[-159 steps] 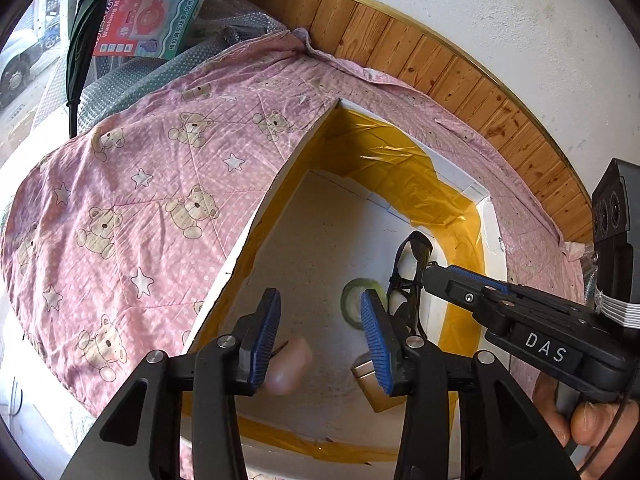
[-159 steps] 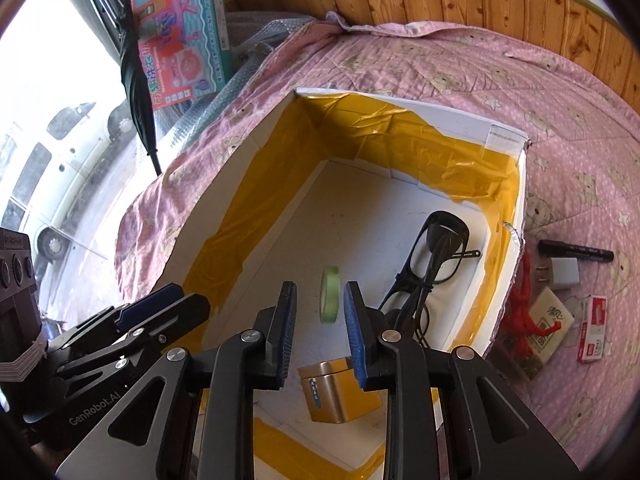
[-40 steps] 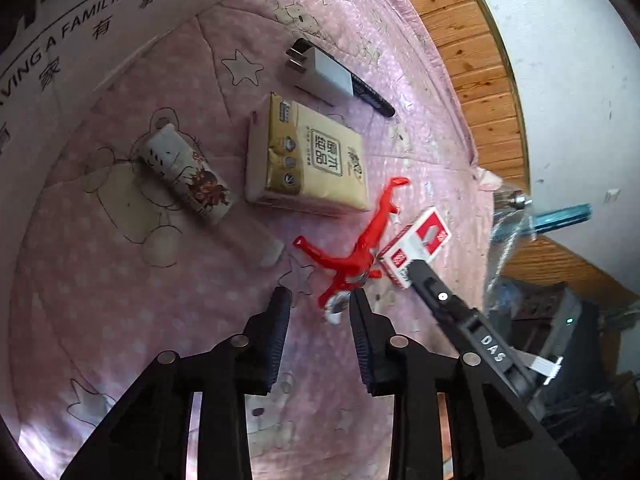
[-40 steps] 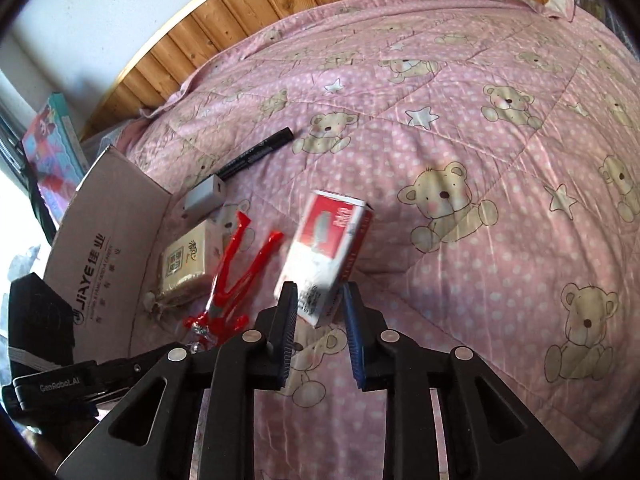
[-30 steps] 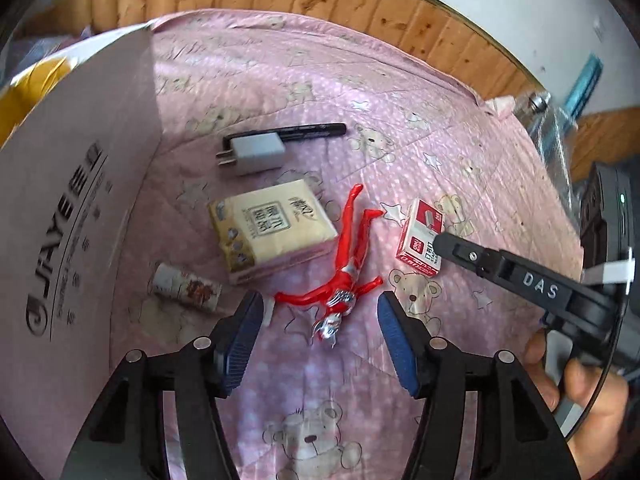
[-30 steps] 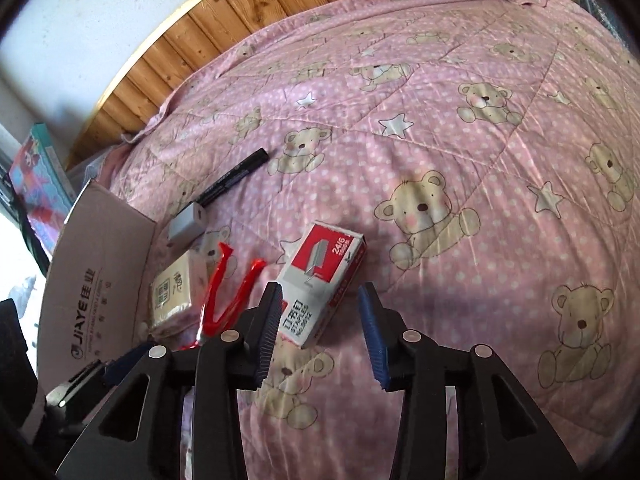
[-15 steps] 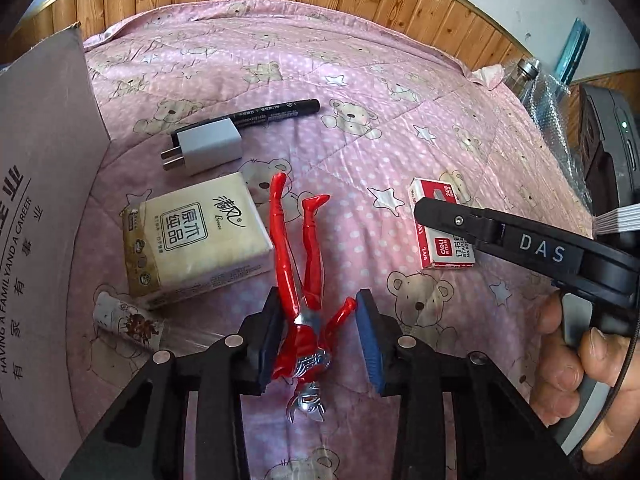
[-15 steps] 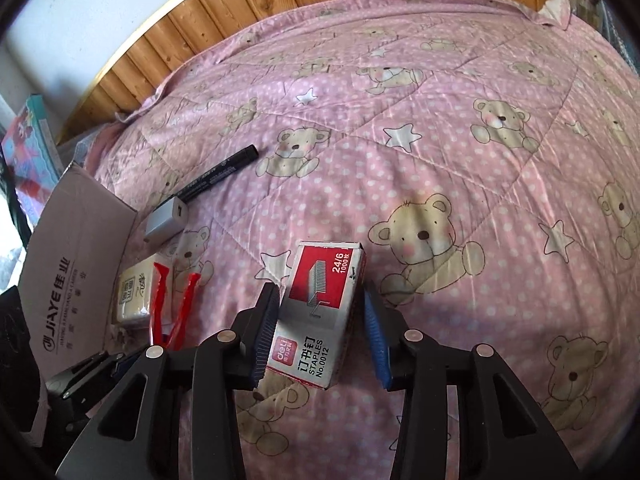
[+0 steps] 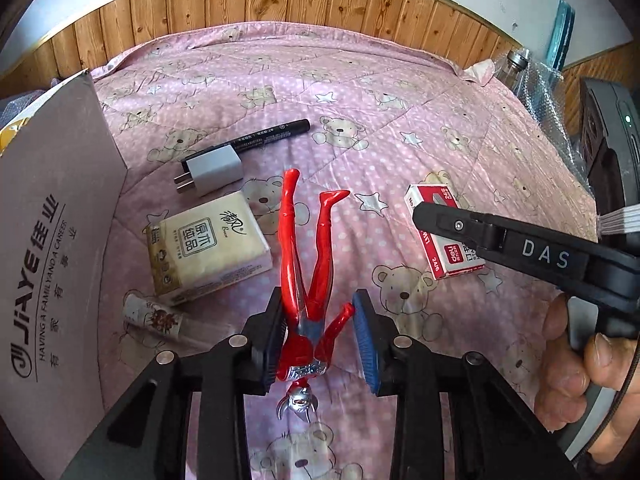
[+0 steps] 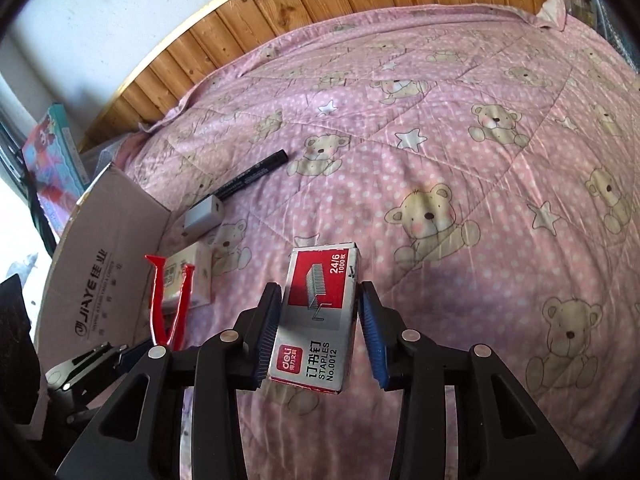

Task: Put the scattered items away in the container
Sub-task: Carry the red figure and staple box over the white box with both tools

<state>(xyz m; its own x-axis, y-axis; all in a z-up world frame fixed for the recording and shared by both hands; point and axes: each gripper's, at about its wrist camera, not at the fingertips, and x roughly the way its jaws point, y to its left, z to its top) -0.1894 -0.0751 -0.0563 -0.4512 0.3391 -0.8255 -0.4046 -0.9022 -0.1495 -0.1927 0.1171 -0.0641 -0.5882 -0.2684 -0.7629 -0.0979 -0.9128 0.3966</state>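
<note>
On the pink bear-print quilt (image 9: 400,92): one red plastic action figure (image 9: 308,264), one red-and-white staple box (image 10: 316,320), one beige tissue pack (image 9: 208,248), one white plug adapter (image 9: 214,168), one black marker pen (image 9: 268,136), one small printed tube (image 9: 154,316); one cardboard box (image 9: 48,240) stands beside them.

Your left tongs (image 9: 320,336) were matte black with blue ribbed pads (image 9: 365,336) and round silver screws at the joints; your right tongs (image 10: 320,332) matched them, blue pads (image 10: 372,340) and silver screws alike; one black finger carried white "DAS" lettering; your hand (image 9: 580,364) gripped a black handle, a thin cable alongside.
</note>
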